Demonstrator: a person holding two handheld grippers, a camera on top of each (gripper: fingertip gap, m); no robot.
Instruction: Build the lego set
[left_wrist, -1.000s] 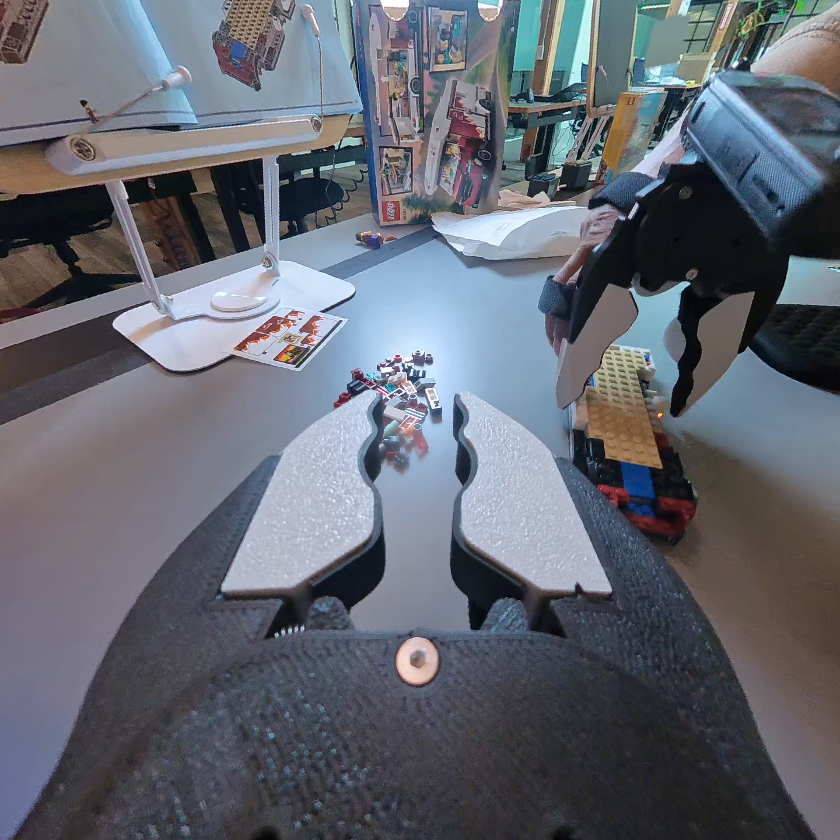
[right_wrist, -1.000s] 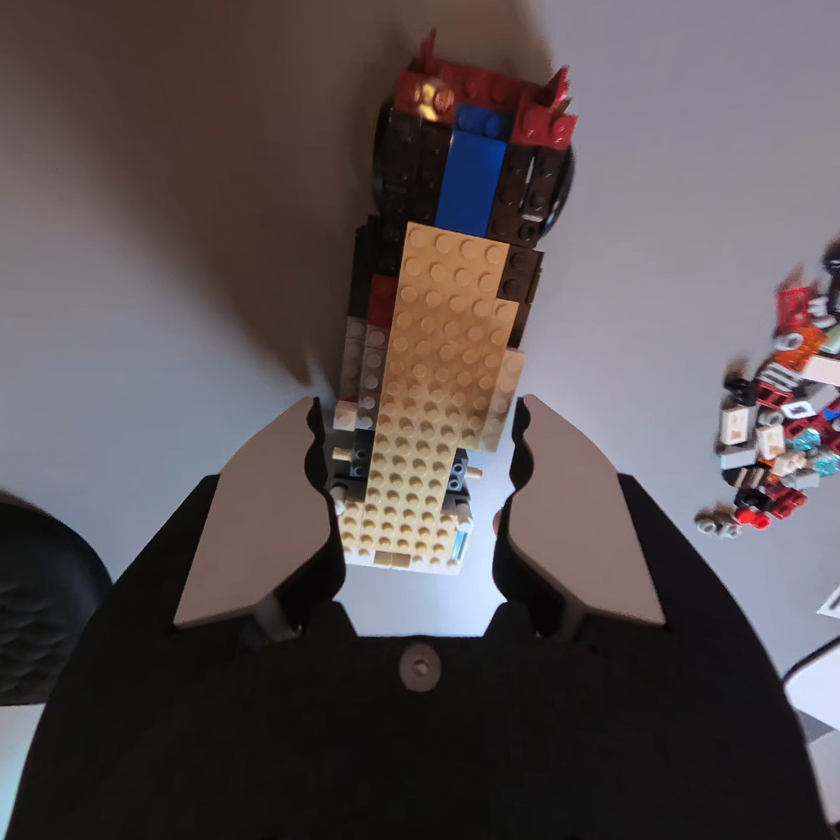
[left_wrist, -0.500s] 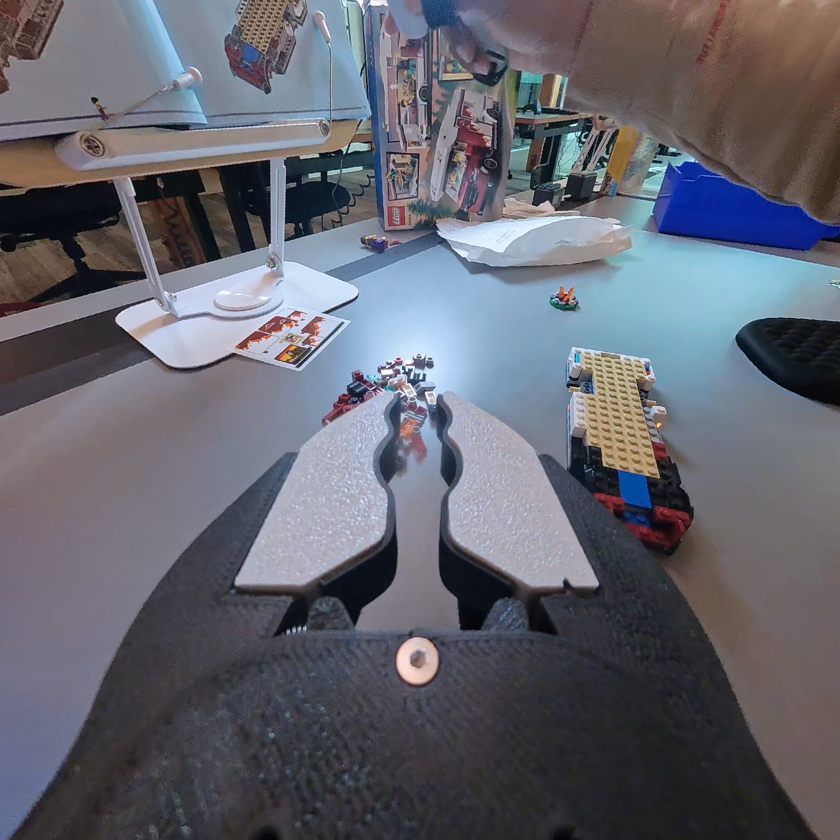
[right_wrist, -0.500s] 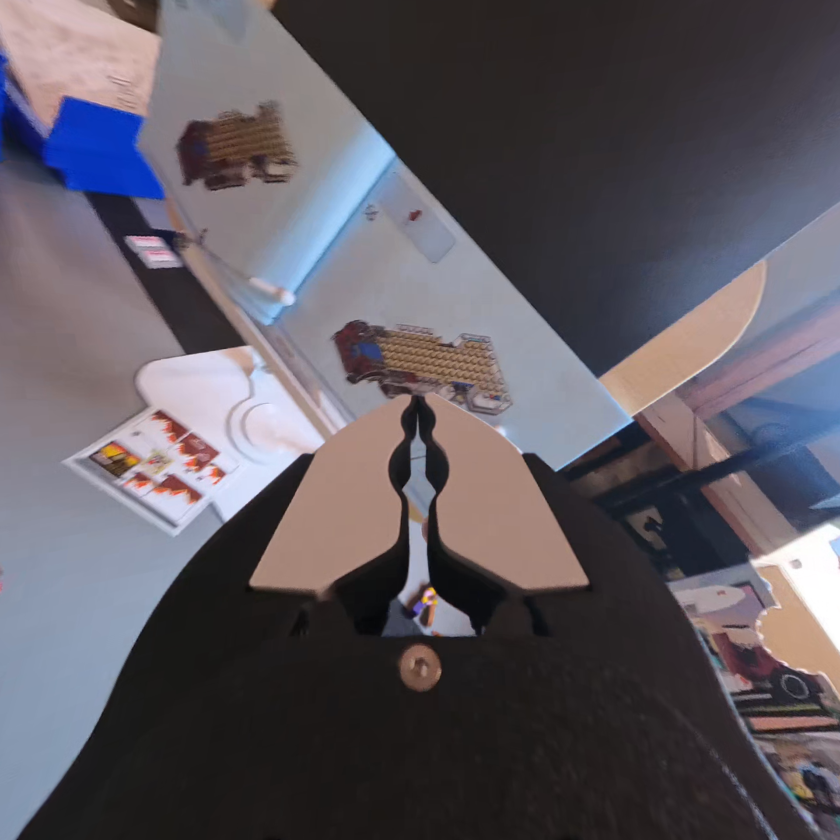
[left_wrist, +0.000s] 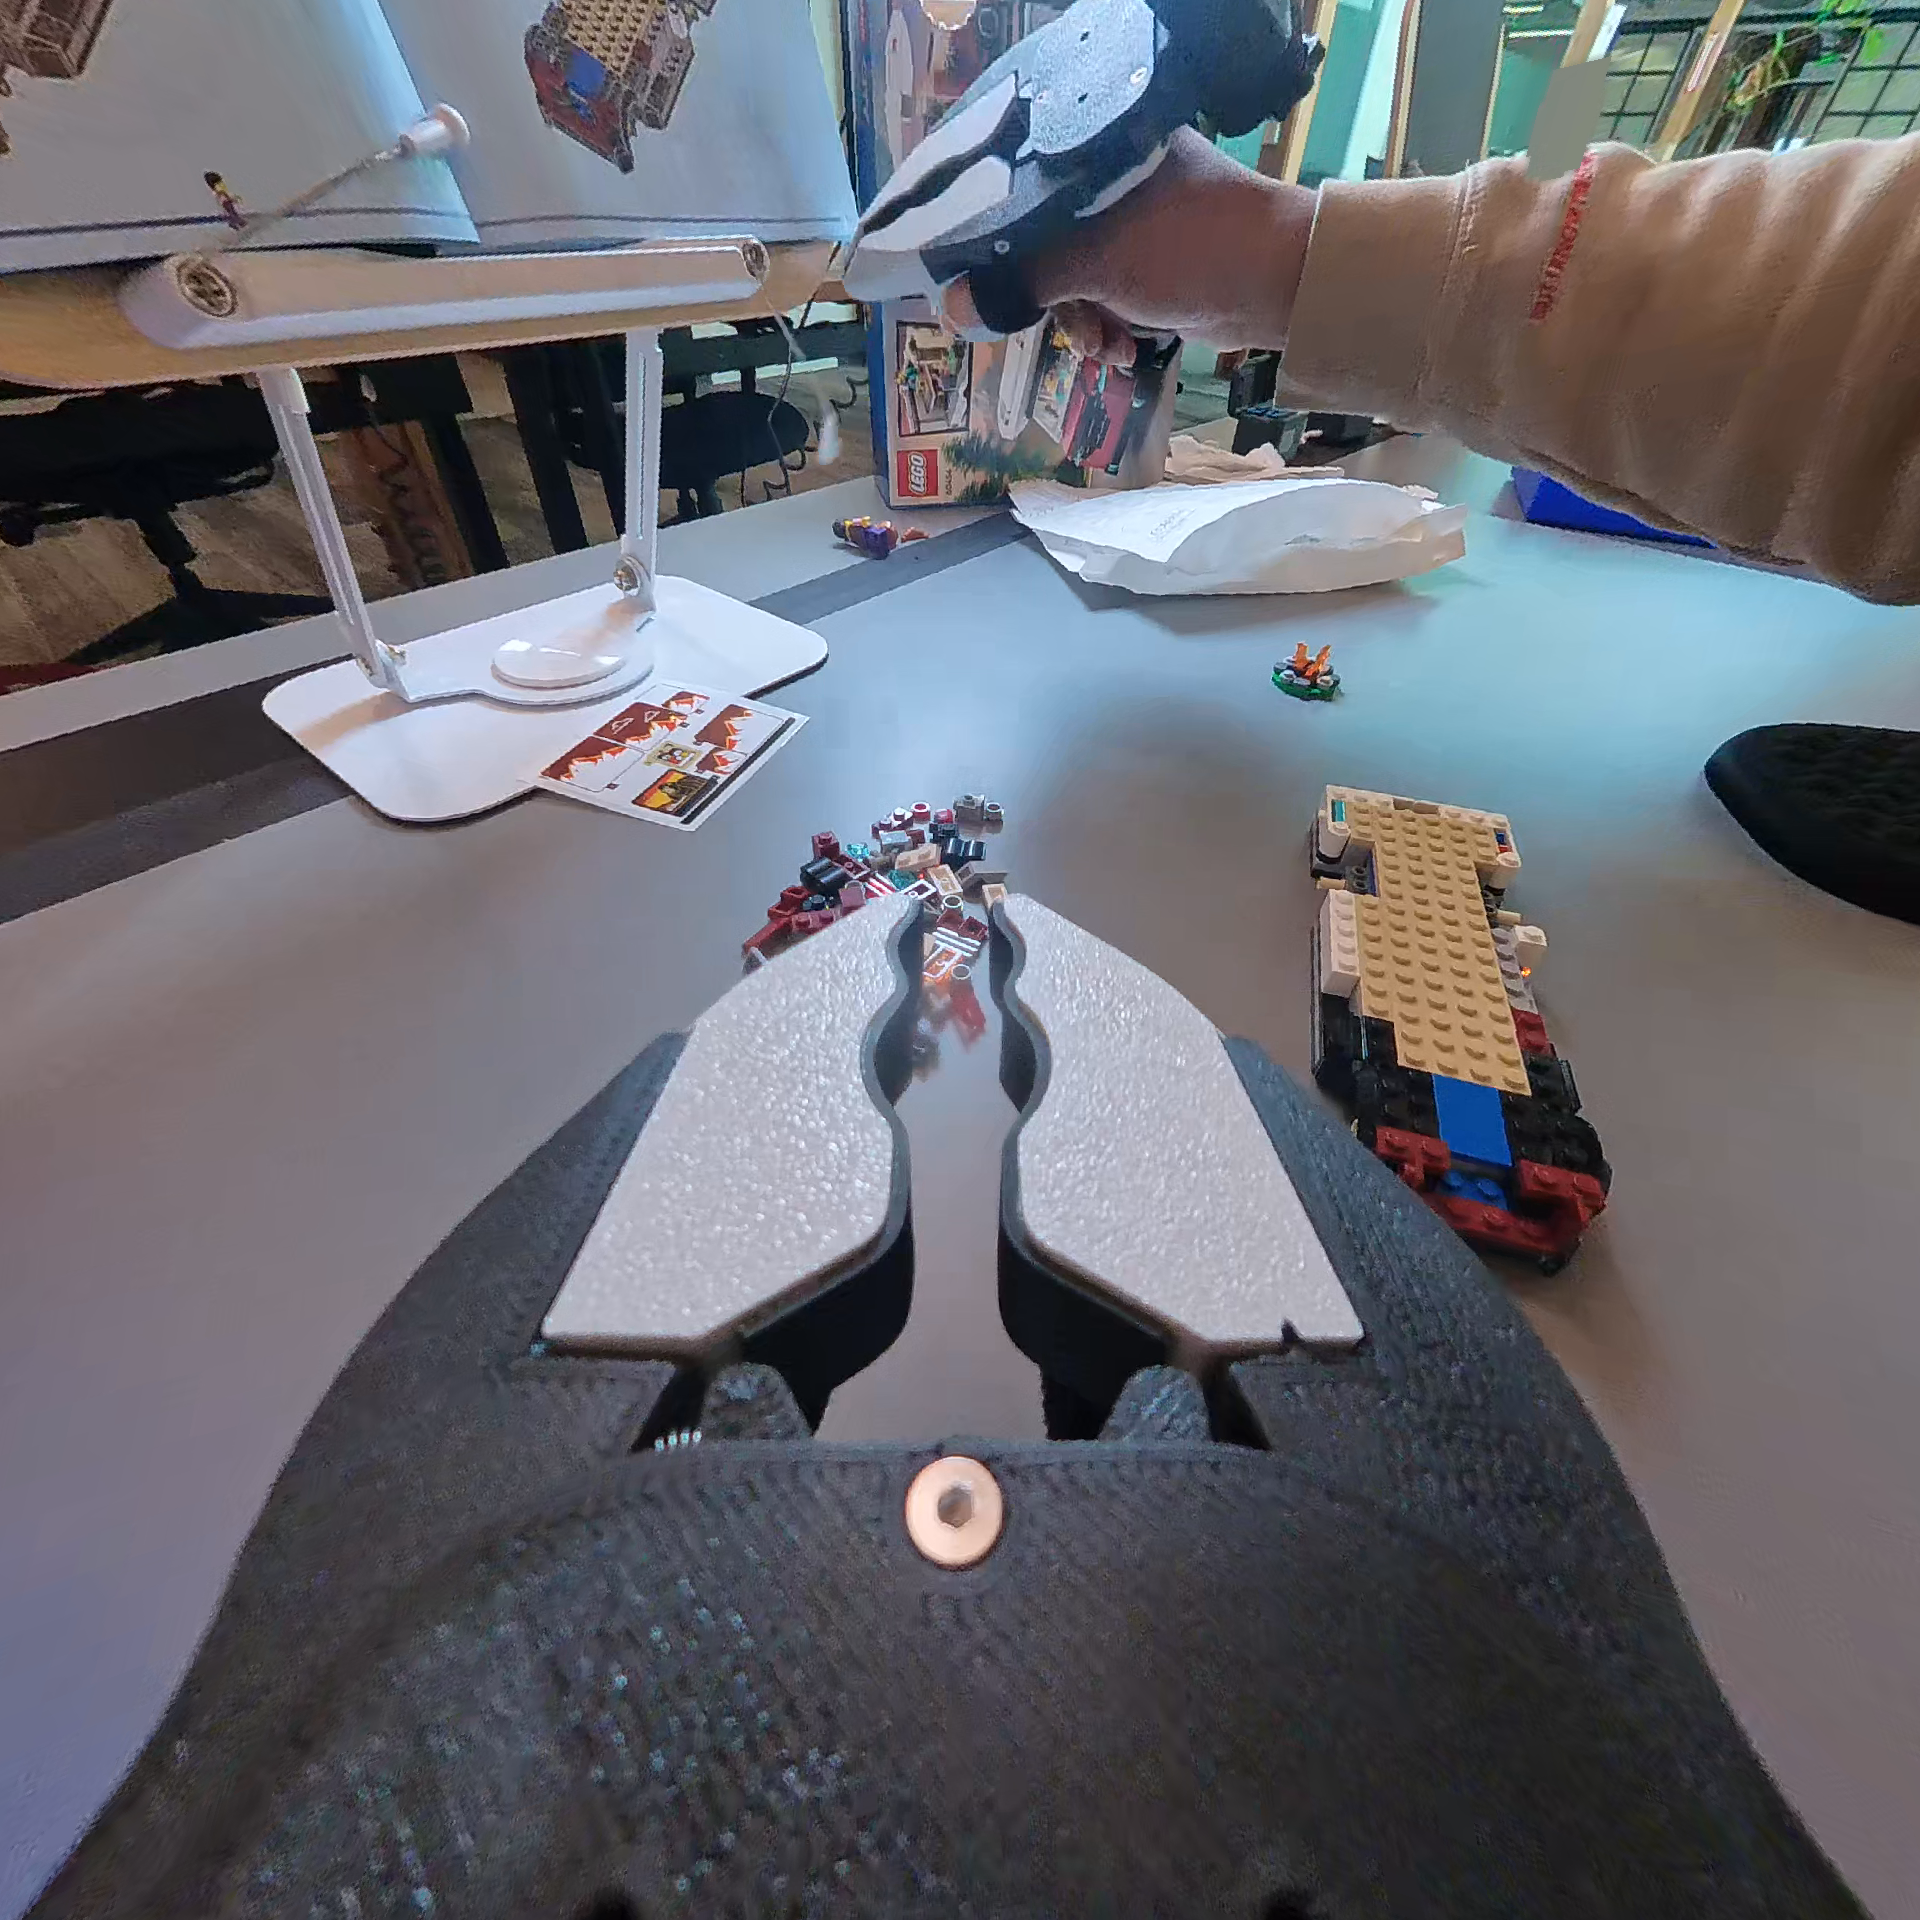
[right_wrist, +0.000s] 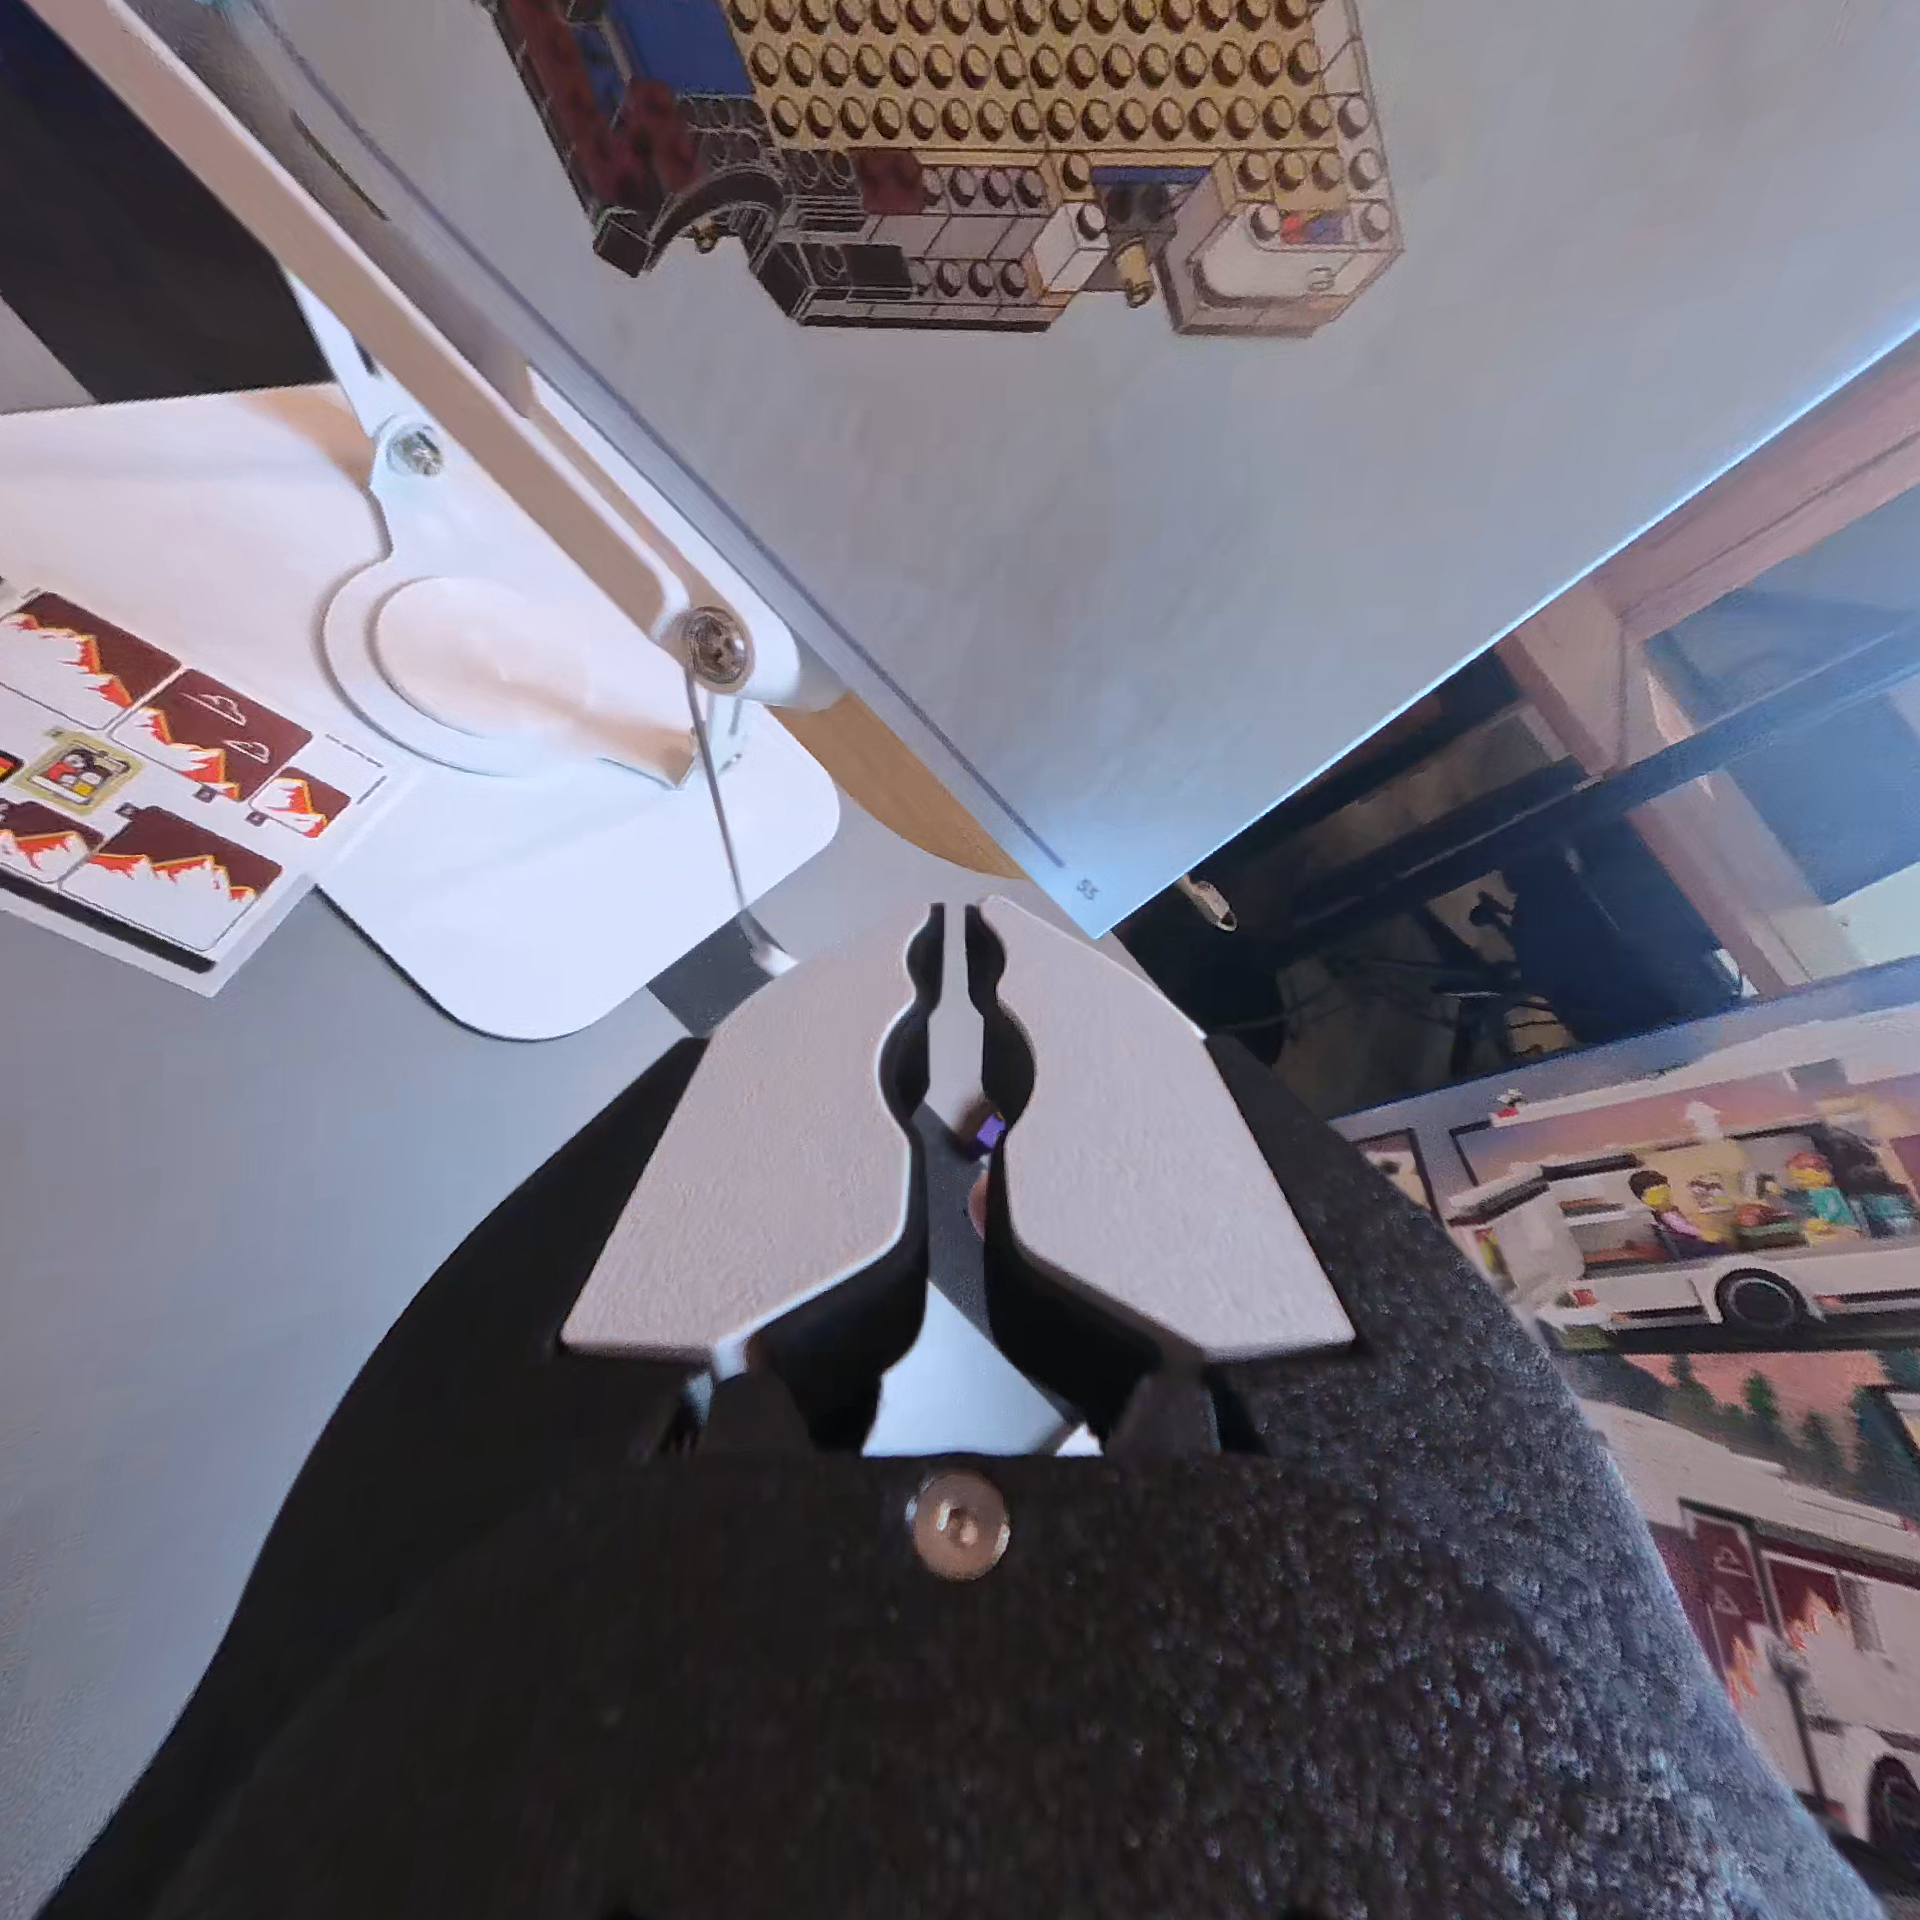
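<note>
Looking along my left claw (left_wrist: 954, 914), I see its two grey textured fingers (left_wrist: 790, 1122) standing a narrow way apart with nothing pressed between them. They hover low over the grey tabletop (left_wrist: 312, 1091), their tips at the near edge of a small heap of loose toy bricks, dark red, black, tan and turquoise (left_wrist: 899, 862). To the right lies a long brick-built vehicle with a tan studded top, a blue strip and dark red end (left_wrist: 1439, 1008), well apart from the claw. Far left stands a white metal book stand (left_wrist: 540, 686) holding an open pale blue instruction booklet (left_wrist: 260, 104), with a sticker sheet of flame shapes (left_wrist: 675, 753) leaning on its base. Farther back are a tiny green and orange brick piece (left_wrist: 1305, 670), a crumpled white paper bag (left_wrist: 1236, 530) and a printed cardboard toy box (left_wrist: 997, 416). My right claw (left_wrist: 862, 244) is raised at the booklet's right edge, gripped by a hand (left_wrist: 1164, 270) in a beige sleeve (left_wrist: 1621, 322).

From my right claw (right_wrist: 954, 912), the fingers (right_wrist: 800, 1143) are nearly closed, a thin slit between the tips, holding nothing I can see. They sit just beside the booklet's lower corner (right_wrist: 1101, 883), with the stand's base (right_wrist: 520, 914) to the left and the box (right_wrist: 1714, 1247) to the right.
</note>
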